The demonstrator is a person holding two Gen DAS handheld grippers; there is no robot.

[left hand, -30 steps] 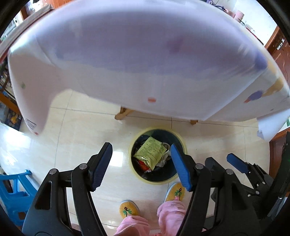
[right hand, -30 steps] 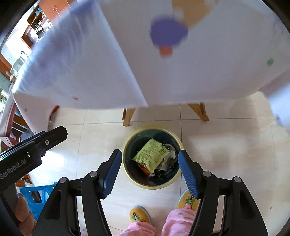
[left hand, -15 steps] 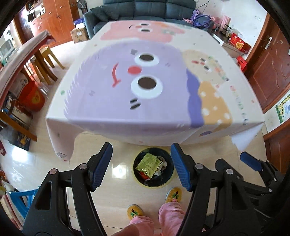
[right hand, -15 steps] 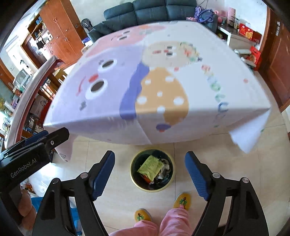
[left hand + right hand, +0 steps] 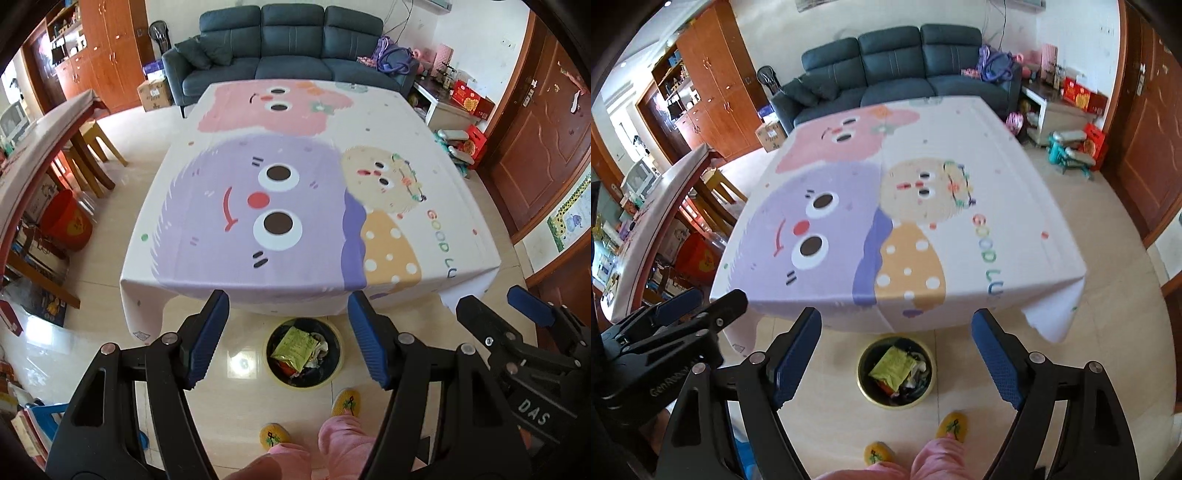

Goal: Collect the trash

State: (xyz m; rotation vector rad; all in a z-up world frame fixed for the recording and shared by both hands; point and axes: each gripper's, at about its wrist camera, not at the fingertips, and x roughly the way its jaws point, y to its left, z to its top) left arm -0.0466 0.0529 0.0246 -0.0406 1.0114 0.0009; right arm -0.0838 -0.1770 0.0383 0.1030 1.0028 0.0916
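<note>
Left tongs [image 5: 288, 336], right tongs [image 5: 895, 356]: spread, empty, raised since; table [image 5: 406, 122] bare, bin [image 5: 303, 350] filled; collection likely done

The left tongs [image 5: 288, 338] are spread wide with nothing between the blue pads [image 5: 207, 338], and are held side by side with the right tongs [image 5: 895, 356]. The right tongs are likewise spread wide and empty. The person's pink-clad legs [image 5: 338, 441] and yellow slippers [image 5: 346, 401] stand below both.

White tablecloth [image 5: 424, 155] – purple, pink, orange cartoon faces; yellow-rimmed bin [image 5: 341, 363].
</note>
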